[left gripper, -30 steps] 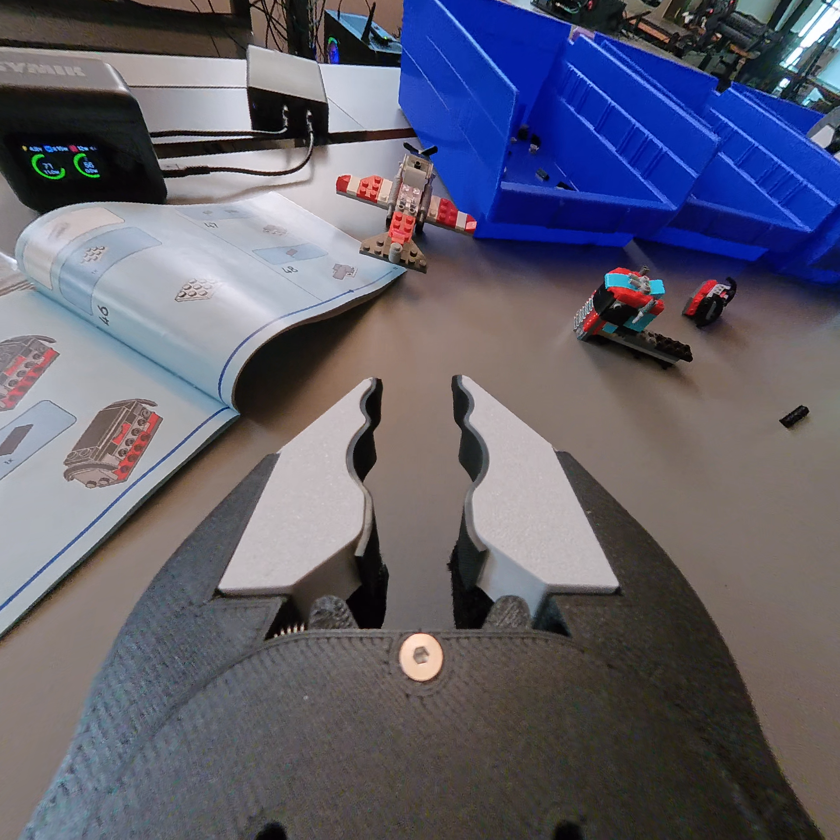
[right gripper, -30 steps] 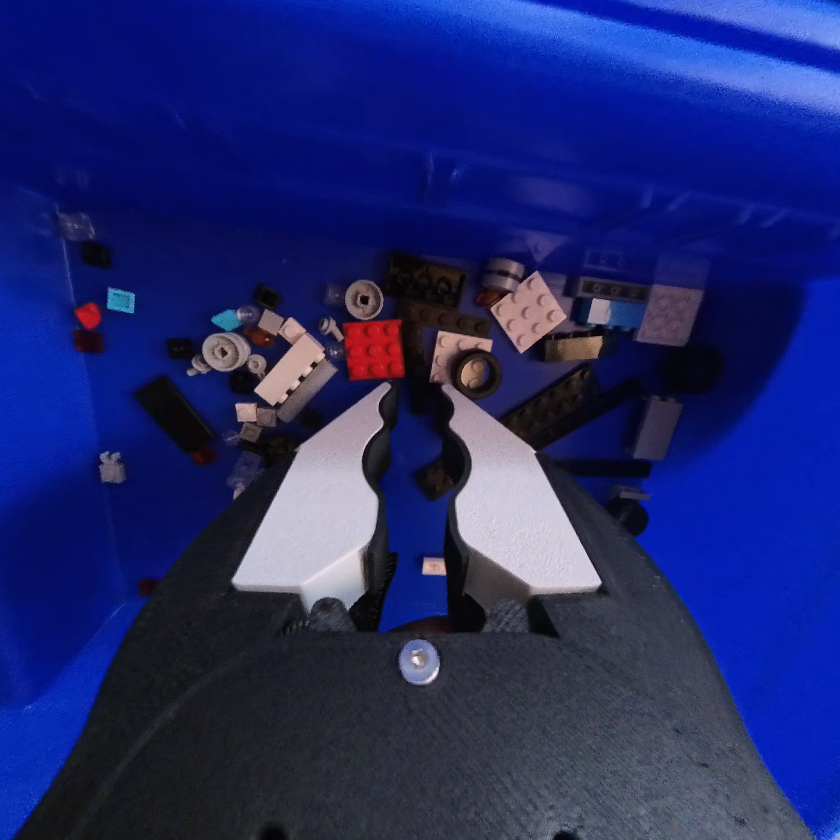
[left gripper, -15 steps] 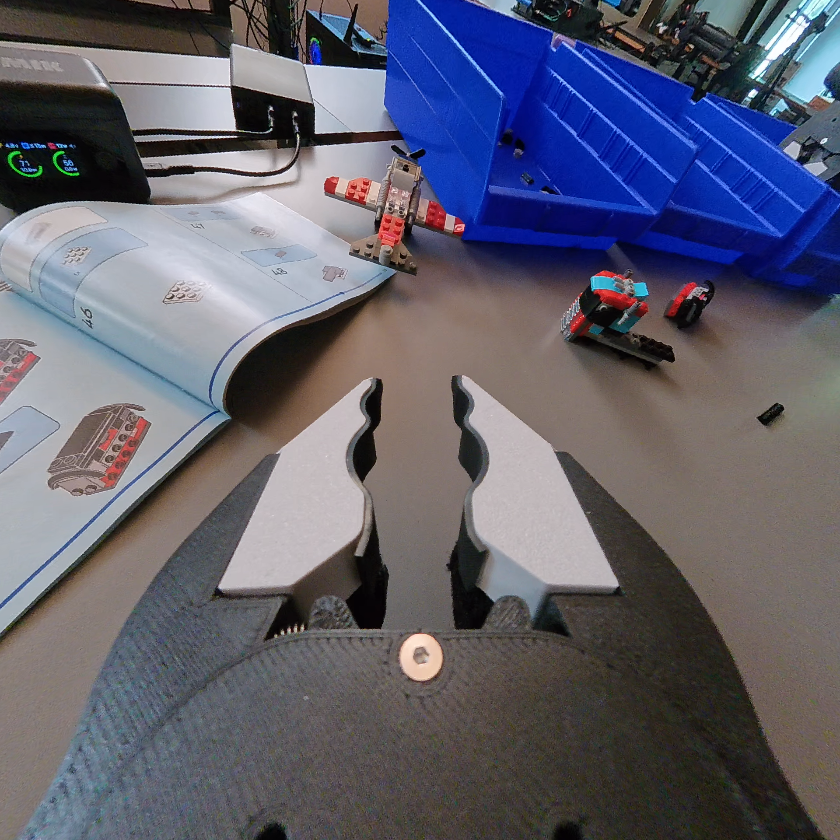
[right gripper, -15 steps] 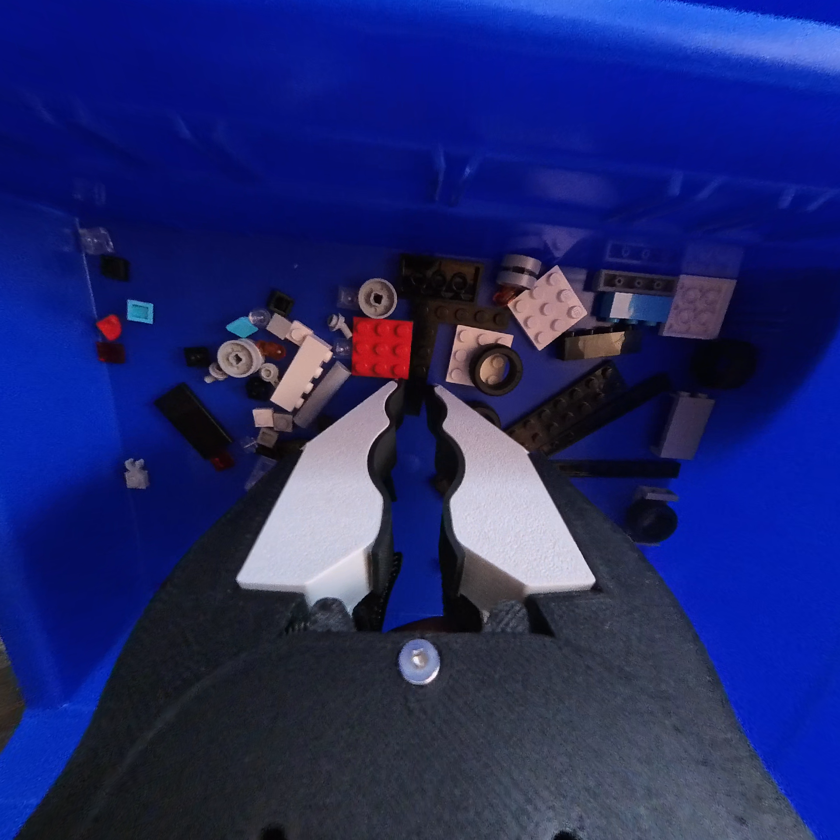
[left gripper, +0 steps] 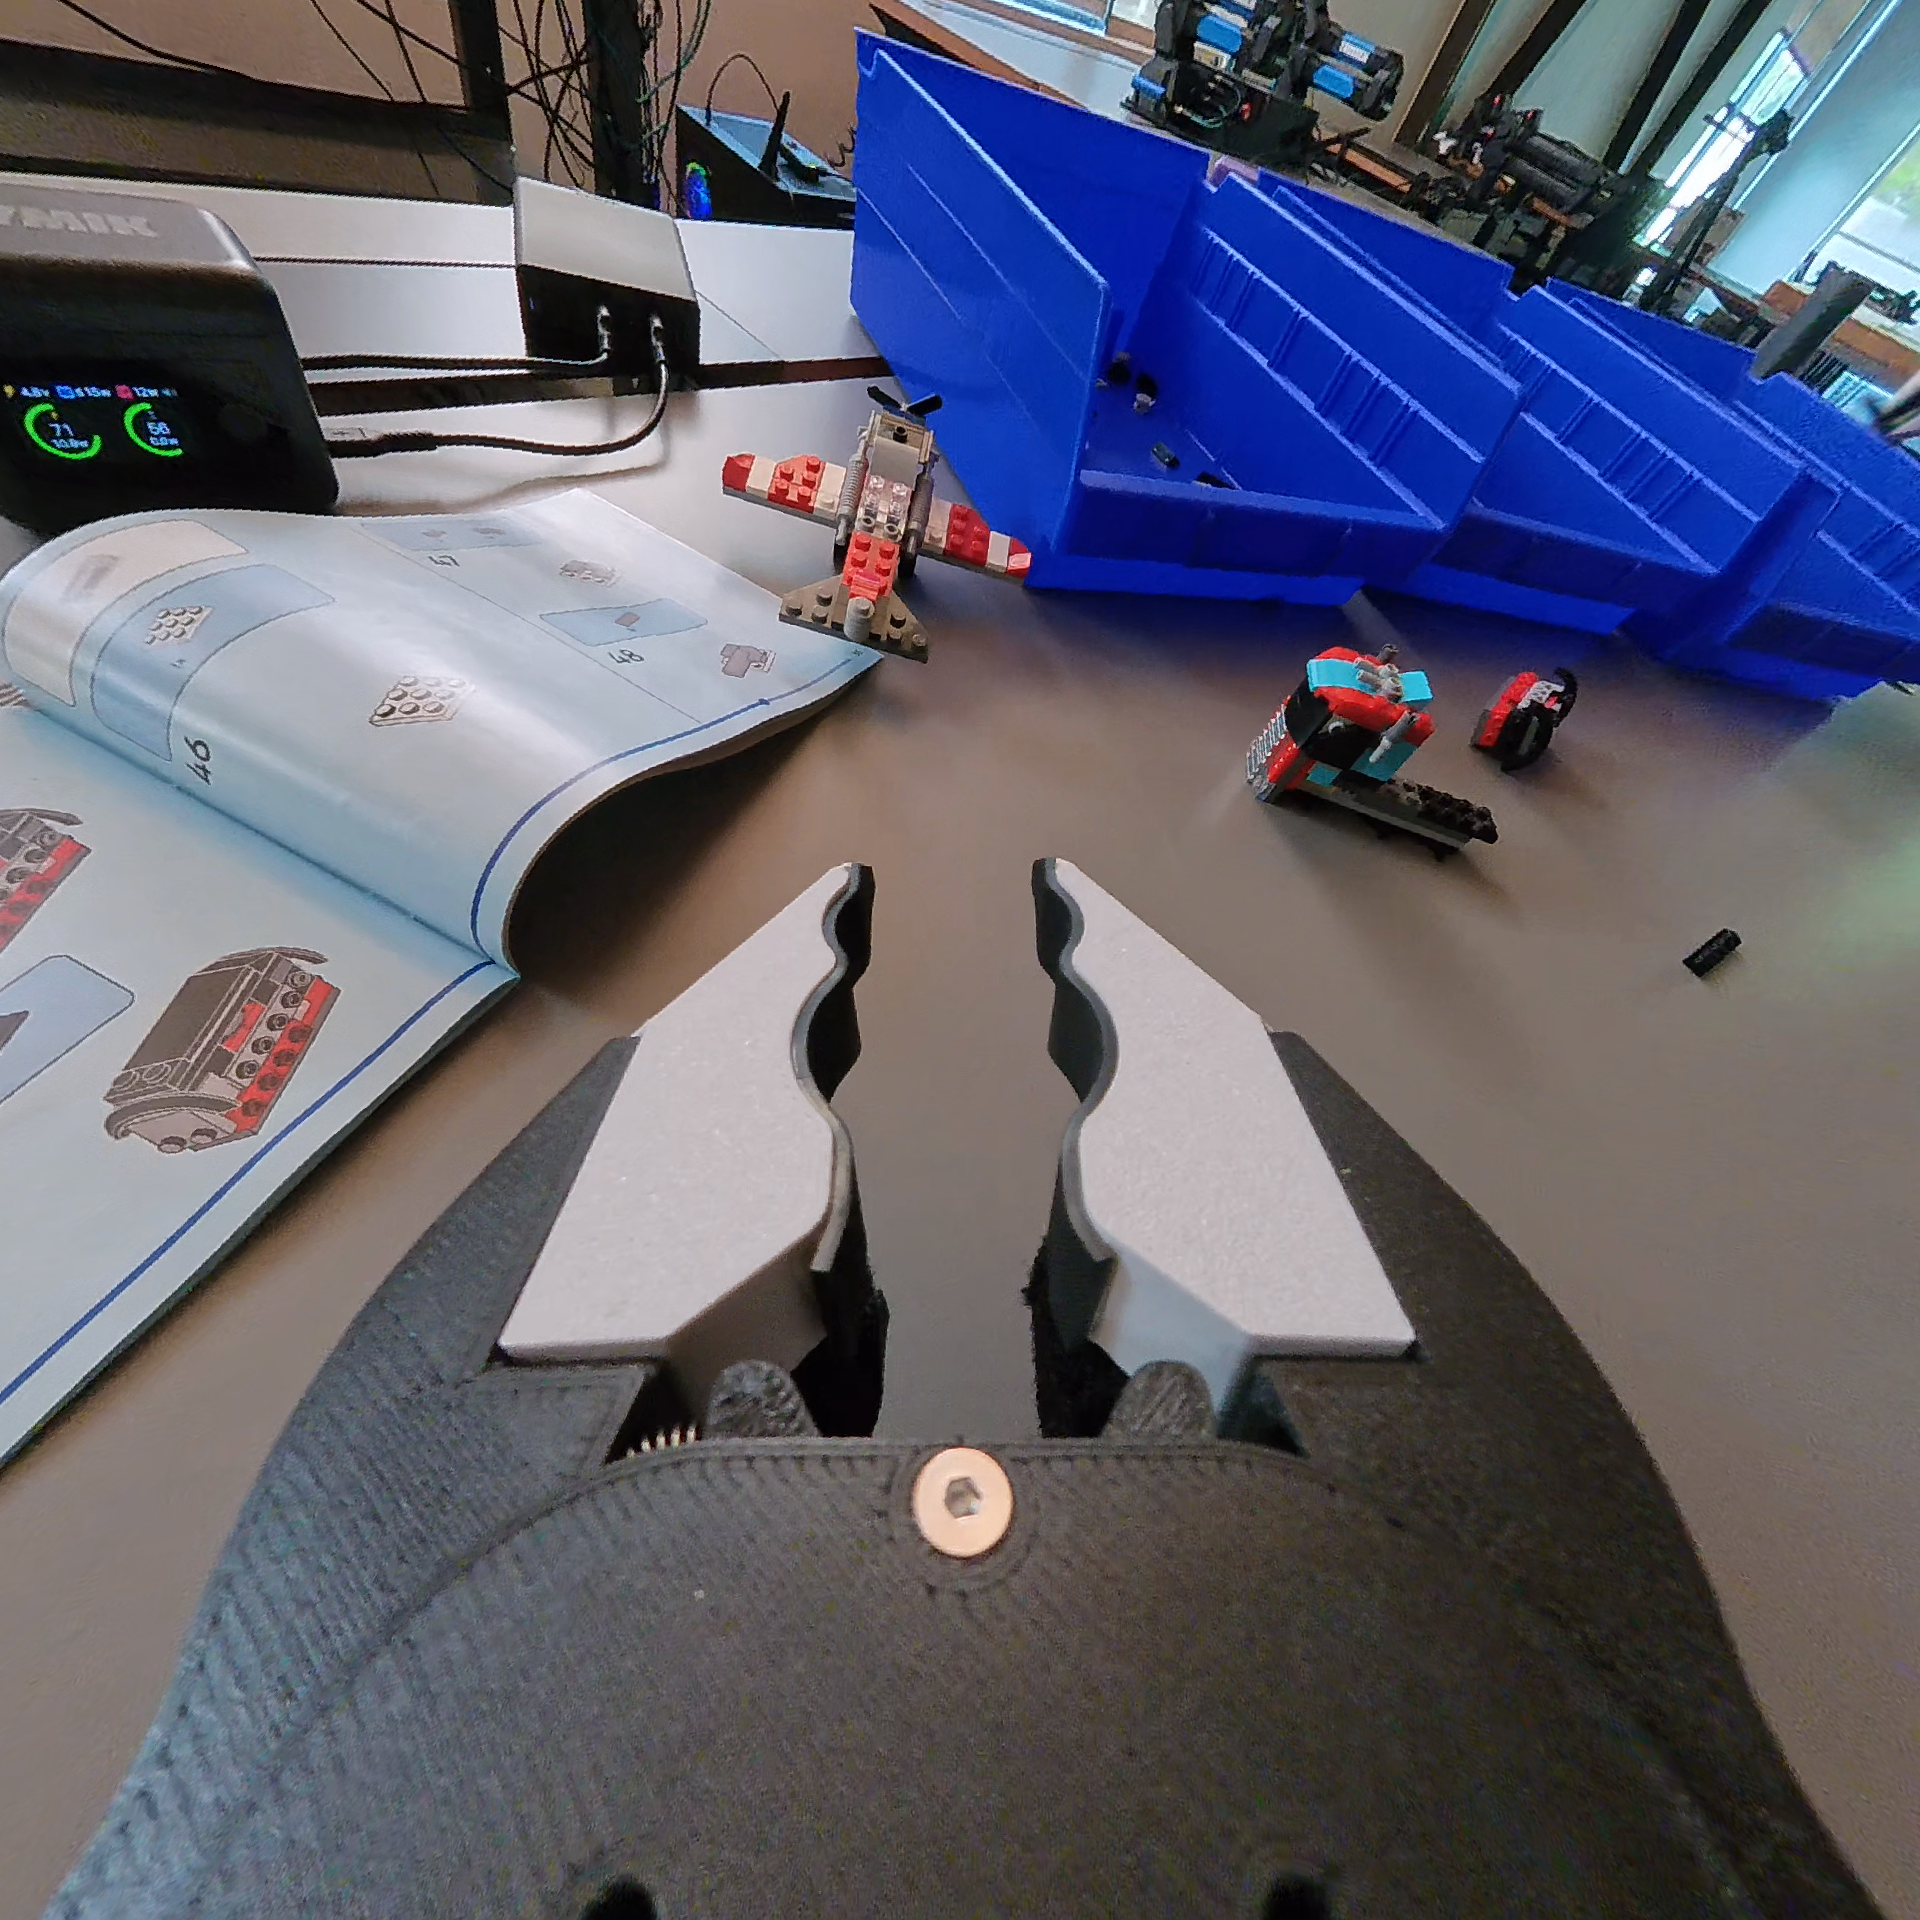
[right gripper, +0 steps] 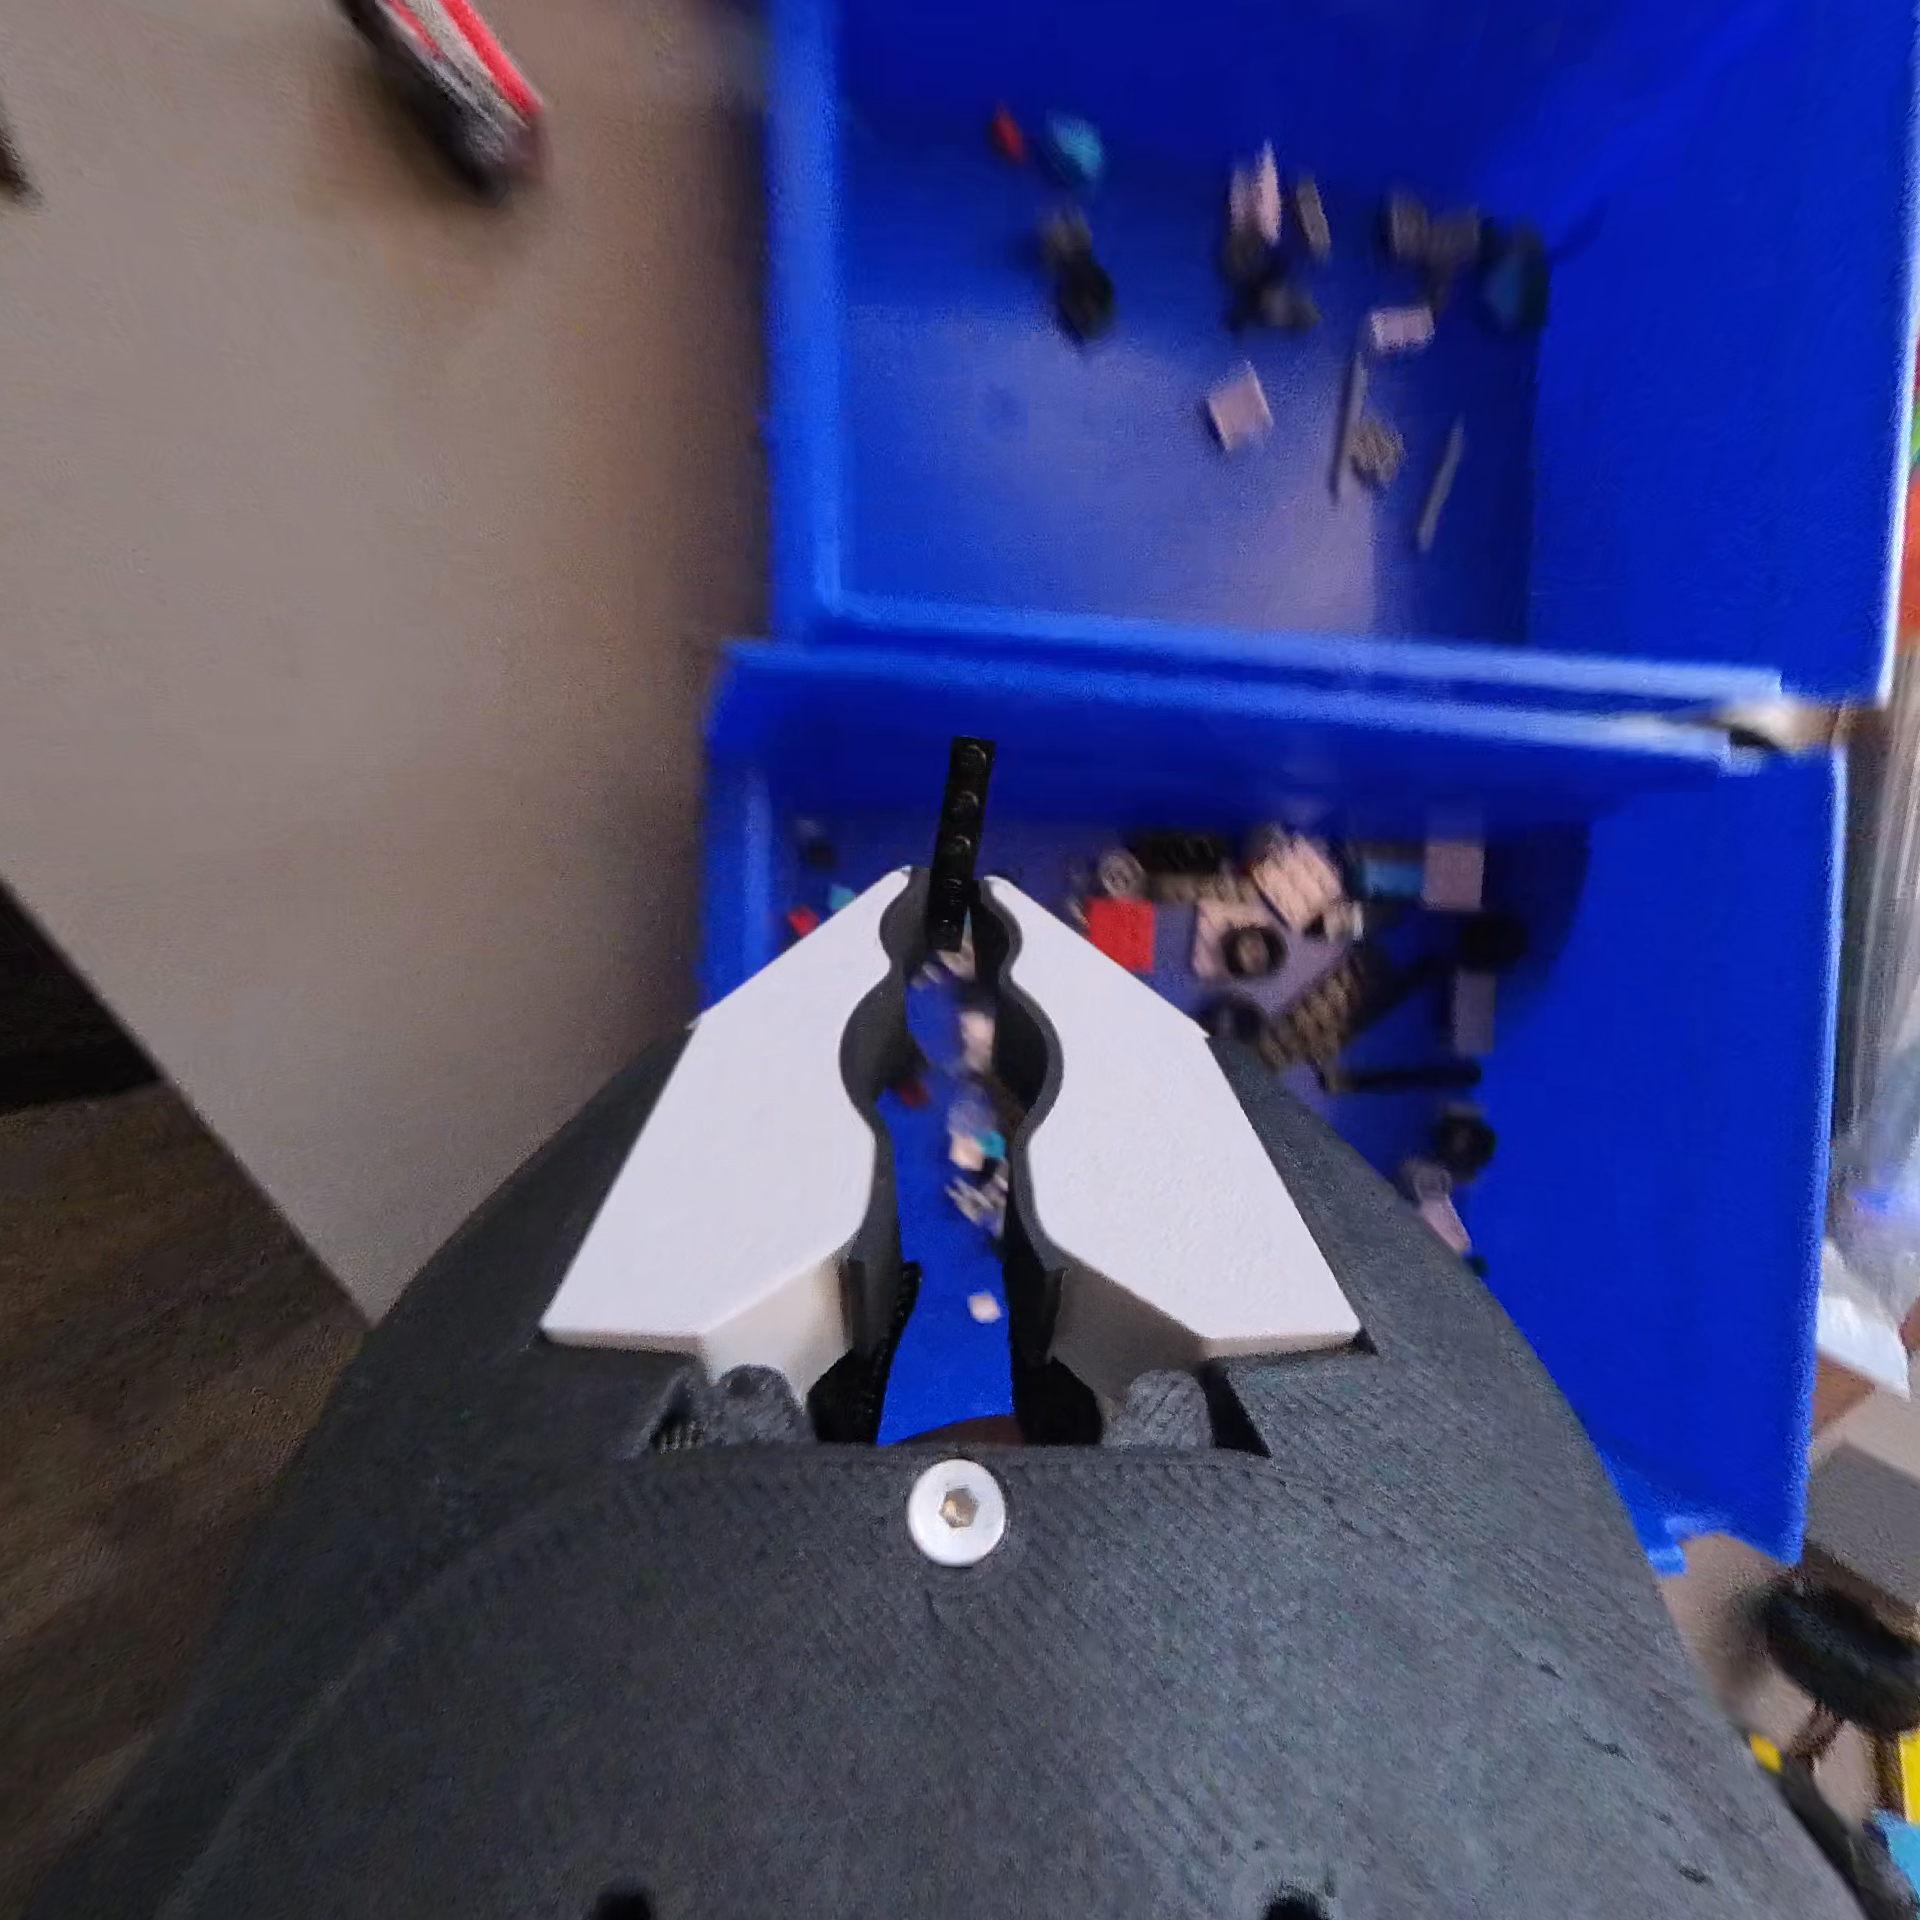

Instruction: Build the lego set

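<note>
Right wrist view shows the right gripper (right gripper: 951, 899) clamped on a thin black studded strip (right gripper: 961, 821), its long axis pointing far, above the near blue bin (right gripper: 1226, 717); the left gripper (left gripper: 951, 883) hangs with jaws apart, empty, over the table (left gripper: 1351, 1039), near the open booklet (left gripper: 312, 727)

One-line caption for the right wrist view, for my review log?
Right gripper pinches a black studded strip at its fingertips, above a blue bin of loose bricks.

A workshop: parts bins (left gripper: 1299, 343), cabled electronics (left gripper: 608, 275), distant machinery (left gripper: 1262, 62).
</note>
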The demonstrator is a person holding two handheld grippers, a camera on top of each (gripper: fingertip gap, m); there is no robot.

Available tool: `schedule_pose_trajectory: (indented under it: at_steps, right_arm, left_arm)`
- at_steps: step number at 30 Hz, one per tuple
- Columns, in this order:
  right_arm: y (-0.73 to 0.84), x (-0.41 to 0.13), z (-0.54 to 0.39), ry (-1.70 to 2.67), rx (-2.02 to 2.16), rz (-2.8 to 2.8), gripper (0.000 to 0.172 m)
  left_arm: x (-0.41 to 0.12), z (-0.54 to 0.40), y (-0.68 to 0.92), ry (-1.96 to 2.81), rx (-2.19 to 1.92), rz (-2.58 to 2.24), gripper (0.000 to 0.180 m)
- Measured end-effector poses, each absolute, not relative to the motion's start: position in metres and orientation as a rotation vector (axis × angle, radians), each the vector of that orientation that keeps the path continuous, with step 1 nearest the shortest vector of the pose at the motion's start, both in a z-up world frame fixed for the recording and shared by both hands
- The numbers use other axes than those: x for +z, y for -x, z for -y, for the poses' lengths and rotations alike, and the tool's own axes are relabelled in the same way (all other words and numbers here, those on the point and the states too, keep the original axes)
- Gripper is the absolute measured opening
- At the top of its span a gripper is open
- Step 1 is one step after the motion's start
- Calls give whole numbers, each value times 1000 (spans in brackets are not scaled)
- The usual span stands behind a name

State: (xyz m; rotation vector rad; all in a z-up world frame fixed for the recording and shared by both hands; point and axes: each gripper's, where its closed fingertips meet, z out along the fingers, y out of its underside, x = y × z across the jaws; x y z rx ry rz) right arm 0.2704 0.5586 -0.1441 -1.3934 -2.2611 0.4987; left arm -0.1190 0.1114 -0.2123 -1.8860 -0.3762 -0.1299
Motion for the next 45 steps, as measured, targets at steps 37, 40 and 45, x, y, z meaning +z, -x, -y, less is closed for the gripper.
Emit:
schedule_pose_trajectory:
  at_steps: [37, 40, 45]
  right_arm:
    - [-149, -270, -272, 1044, 707, 2728, 10]
    - [-147, -270, -273, 1053, 687, 2738, 10]
    - [-142, -268, -269, 1066, 707, 2727, 11]
  left_arm:
    - [-207, -88, 70, 1906, -61, 141, 33]
    - [-209, -88, 68, 1919, -64, 138, 33]
    - [-208, -84, 68, 1908, -119, 165, 33]
